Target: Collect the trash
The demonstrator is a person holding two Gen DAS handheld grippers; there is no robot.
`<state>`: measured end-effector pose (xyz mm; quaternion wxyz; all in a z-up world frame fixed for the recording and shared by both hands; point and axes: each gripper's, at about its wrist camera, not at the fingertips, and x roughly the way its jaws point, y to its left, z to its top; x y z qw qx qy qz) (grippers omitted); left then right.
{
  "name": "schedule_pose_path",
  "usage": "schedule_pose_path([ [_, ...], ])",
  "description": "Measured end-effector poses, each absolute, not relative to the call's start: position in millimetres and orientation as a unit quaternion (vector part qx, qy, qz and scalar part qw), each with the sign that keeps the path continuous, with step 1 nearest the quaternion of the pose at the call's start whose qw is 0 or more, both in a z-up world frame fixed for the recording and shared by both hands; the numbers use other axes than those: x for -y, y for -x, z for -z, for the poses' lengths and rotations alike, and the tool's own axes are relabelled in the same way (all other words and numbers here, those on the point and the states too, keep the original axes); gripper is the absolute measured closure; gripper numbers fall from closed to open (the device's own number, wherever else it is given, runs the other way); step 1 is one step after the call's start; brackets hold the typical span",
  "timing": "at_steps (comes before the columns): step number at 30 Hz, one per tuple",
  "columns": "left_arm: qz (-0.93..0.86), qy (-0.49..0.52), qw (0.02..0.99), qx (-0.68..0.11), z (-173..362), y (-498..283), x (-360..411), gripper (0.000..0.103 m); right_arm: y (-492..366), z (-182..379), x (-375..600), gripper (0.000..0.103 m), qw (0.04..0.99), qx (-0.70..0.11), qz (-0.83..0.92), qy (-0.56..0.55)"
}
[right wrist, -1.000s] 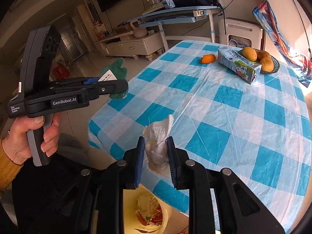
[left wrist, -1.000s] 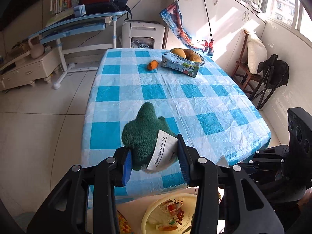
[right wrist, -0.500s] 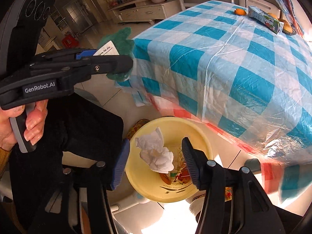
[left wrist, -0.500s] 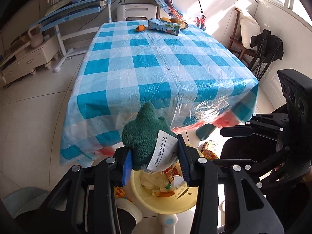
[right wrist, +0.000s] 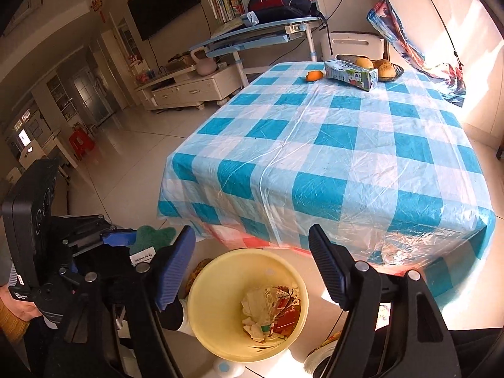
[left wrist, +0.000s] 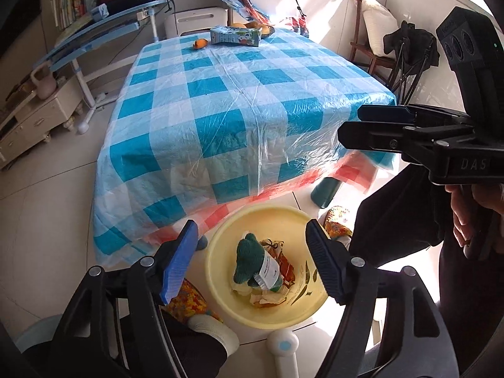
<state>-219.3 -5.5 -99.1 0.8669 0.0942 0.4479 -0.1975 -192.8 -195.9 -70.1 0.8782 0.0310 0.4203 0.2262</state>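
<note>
Left wrist view: left gripper (left wrist: 252,258) is released, jaws spread wide with nothing between them. Directly below, at 6 o'clock from the checked table (left wrist: 236,100), the yellow bin (left wrist: 220,245) stands on the floor. The green plush toy (left wrist: 249,261), with a white tag, lies inside it on paper scraps.

Right wrist view: at 9 o'clock the green plush shows against the left gripper's blue pad. The two views disagree, and I cannot tell whether it is gripped there. Right gripper (right wrist: 252,261) is released and empty, above the bin. Crumpled tissue (right wrist: 255,302) lies among wrappers inside. Milk carton (right wrist: 351,77) at 12 o'clock.
</note>
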Motion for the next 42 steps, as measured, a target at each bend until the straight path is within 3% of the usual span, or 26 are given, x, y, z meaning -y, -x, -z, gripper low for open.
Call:
schedule_pose_path([
  [16, 0.175, -0.118, 0.888, -0.410, 89, 221, 7, 0.026, 197, 76, 195, 0.029, 0.878, -0.424, -0.221, -0.017],
  [18, 0.169, -0.121, 0.890, -0.406, 88, 222, 7, 0.023, 197, 77, 193, 0.029, 0.878, -0.425, -0.221, -0.015],
  [21, 0.138, -0.138, 0.901, -0.388, 85, 223, 9, 0.008, 198, 78, 192, 0.028, 0.877, -0.426, -0.222, -0.013],
  [42, 0.040, -0.118, 0.934, -0.334, 61, 217, -13, 0.007, 199, 83, 186, 0.028, 0.886, -0.420, -0.198, 0.017],
])
